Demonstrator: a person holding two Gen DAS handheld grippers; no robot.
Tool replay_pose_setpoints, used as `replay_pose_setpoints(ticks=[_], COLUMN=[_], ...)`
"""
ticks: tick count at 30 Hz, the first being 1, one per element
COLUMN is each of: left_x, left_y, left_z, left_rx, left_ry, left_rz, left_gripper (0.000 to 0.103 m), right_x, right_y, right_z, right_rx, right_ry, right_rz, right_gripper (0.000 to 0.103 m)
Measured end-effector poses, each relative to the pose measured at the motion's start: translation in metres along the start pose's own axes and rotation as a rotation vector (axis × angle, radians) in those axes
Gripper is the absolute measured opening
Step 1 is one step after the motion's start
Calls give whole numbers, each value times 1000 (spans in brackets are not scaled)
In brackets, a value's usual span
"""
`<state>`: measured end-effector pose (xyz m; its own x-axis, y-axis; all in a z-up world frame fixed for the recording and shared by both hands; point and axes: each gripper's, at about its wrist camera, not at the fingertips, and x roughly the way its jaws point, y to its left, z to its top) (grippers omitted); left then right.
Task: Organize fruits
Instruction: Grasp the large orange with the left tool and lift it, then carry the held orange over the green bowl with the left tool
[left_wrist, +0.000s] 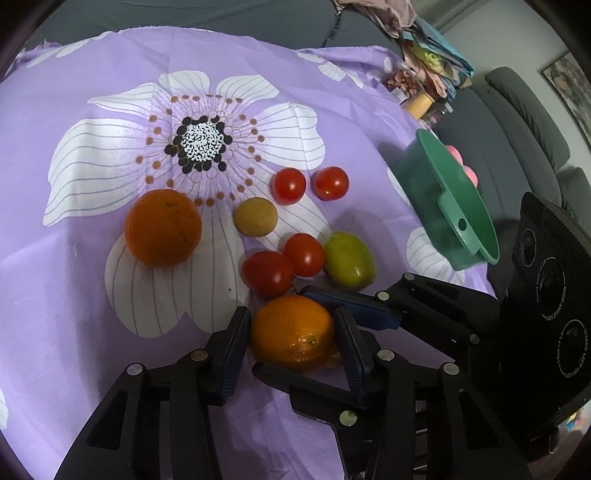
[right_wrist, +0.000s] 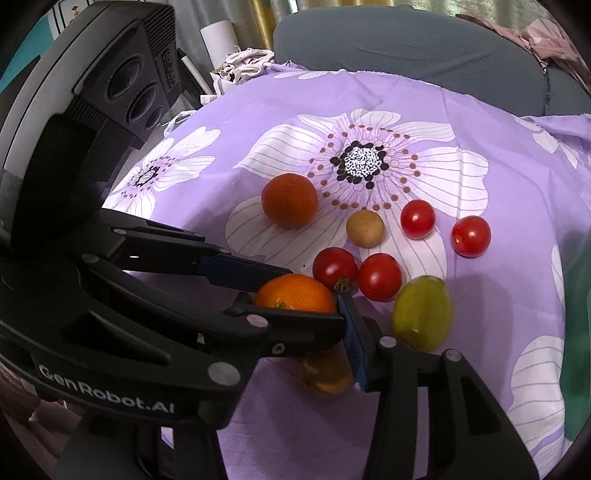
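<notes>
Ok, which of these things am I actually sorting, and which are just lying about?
Job: near orange, far orange, four tomatoes, tan fruit, green fruit, small yellow fruit, likely the green bowl.
Lying about: clothes pile, grey sofa, white roll.

The near orange (right_wrist: 295, 297) is half covered by the left claw's (left_wrist: 291, 341) finger in the right wrist view. A small yellowish fruit (right_wrist: 327, 373) under that finger is mostly hidden and hard to identify. Pink things (left_wrist: 463, 164) barely show past the green bowl's (left_wrist: 439, 199) rim, and that bowl is cut off at the right wrist picture's edge.
</notes>
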<state>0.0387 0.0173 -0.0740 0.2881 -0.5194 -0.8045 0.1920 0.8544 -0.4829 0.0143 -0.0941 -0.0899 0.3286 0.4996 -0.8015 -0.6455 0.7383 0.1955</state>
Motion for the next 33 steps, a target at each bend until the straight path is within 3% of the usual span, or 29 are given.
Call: replay_pose_setpoints(ticks=[17, 33], left_x=[-25, -27], left_y=[-41, -99], left_z=[-2, 4], left_rx=[83, 213], left_ry=[-56, -65], left_rz=[43, 74], left_gripper=[47, 47], right_x=[-44, -92], right_y=[9, -12], right_z=[-6, -27], right_rx=[-6, 48], right_ry=[-109, -216], right_rz=[-18, -67], right_gripper=[47, 47])
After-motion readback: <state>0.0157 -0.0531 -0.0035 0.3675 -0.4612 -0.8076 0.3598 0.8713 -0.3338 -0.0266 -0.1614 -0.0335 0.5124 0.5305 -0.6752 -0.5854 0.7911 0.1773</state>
